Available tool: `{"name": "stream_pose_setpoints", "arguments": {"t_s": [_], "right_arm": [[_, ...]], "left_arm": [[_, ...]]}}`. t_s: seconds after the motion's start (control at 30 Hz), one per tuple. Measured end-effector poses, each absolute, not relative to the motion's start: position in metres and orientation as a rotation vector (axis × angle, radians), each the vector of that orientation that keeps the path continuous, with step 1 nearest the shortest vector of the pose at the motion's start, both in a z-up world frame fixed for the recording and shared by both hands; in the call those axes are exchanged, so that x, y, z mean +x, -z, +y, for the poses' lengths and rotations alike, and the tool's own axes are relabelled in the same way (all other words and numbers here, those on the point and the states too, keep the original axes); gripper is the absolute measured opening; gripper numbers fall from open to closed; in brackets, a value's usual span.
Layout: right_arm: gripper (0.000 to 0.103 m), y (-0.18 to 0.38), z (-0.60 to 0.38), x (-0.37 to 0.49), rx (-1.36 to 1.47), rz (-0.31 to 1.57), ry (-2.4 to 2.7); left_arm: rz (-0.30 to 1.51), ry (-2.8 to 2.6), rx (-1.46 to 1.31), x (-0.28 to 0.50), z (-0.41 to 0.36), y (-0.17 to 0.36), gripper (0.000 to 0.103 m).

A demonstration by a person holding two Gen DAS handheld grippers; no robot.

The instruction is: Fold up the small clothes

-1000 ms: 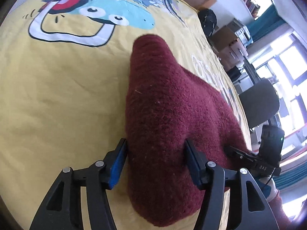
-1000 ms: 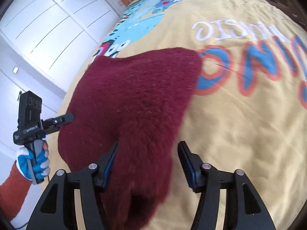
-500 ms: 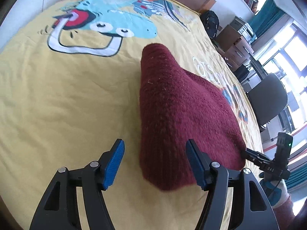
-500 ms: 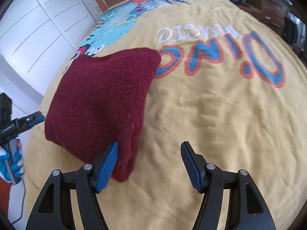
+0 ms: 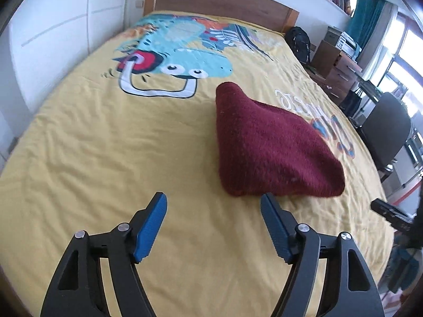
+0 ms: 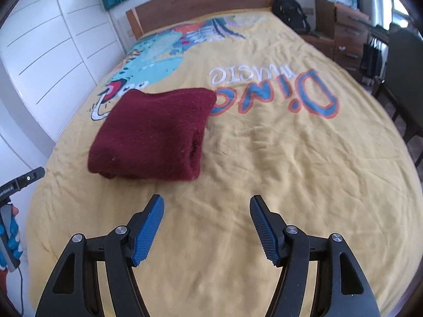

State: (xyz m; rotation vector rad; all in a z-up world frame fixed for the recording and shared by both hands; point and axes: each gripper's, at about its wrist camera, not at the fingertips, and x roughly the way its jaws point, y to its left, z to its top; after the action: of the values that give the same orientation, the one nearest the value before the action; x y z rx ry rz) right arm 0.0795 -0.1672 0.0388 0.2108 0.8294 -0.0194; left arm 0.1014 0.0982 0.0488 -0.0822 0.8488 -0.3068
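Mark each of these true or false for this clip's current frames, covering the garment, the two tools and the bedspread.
1. The dark red fuzzy knit garment lies folded in a compact bundle. True.
2. The left tool is clamped on the garment. False: its blue pads stand apart, short of the cloth.
3. The right tool is open and holds nothing. True.
4. The garment rests on a plain white sheet. False: it lies on a yellow bedspread printed with a cartoon dinosaur.
5. The garment covers the whole word "Dino". False: only the bundle's corner reaches the lettering.
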Motion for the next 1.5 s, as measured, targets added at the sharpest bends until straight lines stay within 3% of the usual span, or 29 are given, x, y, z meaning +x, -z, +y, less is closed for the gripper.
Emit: {"name": "stream_pose_setpoints", "arguments": {"t_s": [0.13,0.27,0.4,0.47,0.8,0.97,1.5], "right_arm": [[0.069,-0.051,-0.152,0.046,0.189,0.783,0.045],[0.069,-0.059,-0.137,0.017,0.173,0.744,0.057],[0.071,-0.065,-0.123,-0.012,0.161,0.719,0.069],[0.076,-0.067,-0.119,-0.023,0.154,0.712,0.074],[0.085,-0.081,-0.11,-0.063,0.141,0.652,0.111],[0.103,-0.086,-0.104,-0.075,0.126,0.622,0.125],[0.103,-0.09,-0.101,-0.097,0.09,0.559,0.152]], "left_arm": [[0.808,0.261,-0.03,0.071,0.096,-0.053,0.07],[0.763,0.236,-0.009,0.044,0.099,-0.056,0.086],[0.736,0.216,0.017,0.018,0.101,-0.057,0.088],[0.726,0.209,0.027,0.005,0.101,-0.057,0.096],[0.675,0.201,0.049,-0.035,0.109,-0.063,0.1],[0.637,0.174,0.073,-0.046,0.112,-0.07,0.101],[0.578,0.12,0.099,-0.071,0.115,-0.078,0.102]]}}
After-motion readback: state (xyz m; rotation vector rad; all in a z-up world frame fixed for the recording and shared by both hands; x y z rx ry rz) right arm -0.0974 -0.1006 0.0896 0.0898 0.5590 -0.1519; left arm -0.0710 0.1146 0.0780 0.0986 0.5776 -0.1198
